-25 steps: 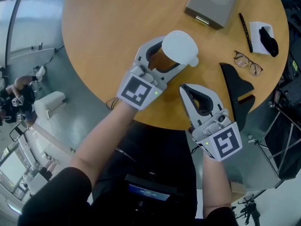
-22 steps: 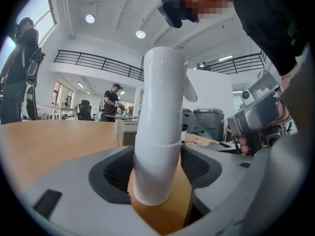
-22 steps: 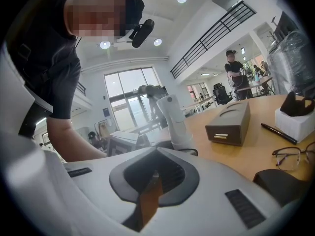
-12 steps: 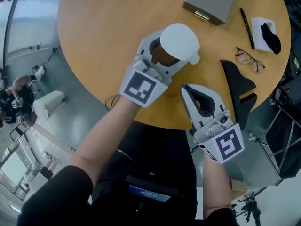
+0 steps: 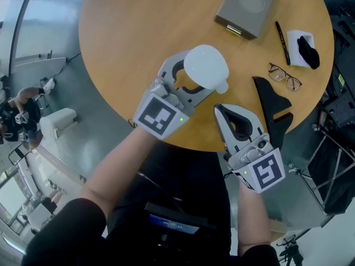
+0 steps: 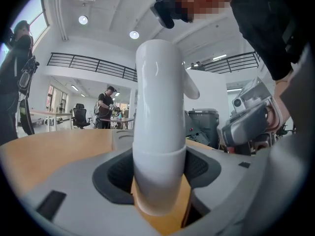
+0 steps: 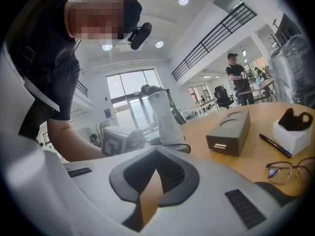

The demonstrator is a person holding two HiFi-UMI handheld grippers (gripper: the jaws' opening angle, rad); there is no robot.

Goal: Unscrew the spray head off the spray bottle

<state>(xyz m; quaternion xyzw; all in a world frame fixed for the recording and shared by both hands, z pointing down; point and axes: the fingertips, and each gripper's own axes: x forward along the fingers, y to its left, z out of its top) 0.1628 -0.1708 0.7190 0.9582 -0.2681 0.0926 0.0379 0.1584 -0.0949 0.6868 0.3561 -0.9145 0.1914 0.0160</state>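
The spray bottle has a white spray head [image 5: 206, 65] on an amber body [image 6: 162, 215]. My left gripper [image 5: 198, 77] is shut on it, with one jaw on each side of the neck where white meets amber [image 6: 158, 168]. The bottle stands upright in the jaws, above the round wooden table [image 5: 127, 32]. My right gripper [image 5: 218, 110] is shut with nothing in it, its tips just below and to the right of the bottle. In the right gripper view its jaws meet [image 7: 156, 149], and the spray head [image 7: 165, 114] rises just beyond them.
At the back of the table is a grey box [image 5: 247, 7]. A black pen [image 5: 282, 35], a white block with a black item on it [image 5: 304, 47] and glasses [image 5: 284, 76] lie at the right. A black object [image 5: 269, 107] stands at the table's right edge.
The left gripper has risen with the bottle in it. The right gripper has risen a little beside it and stays shut.
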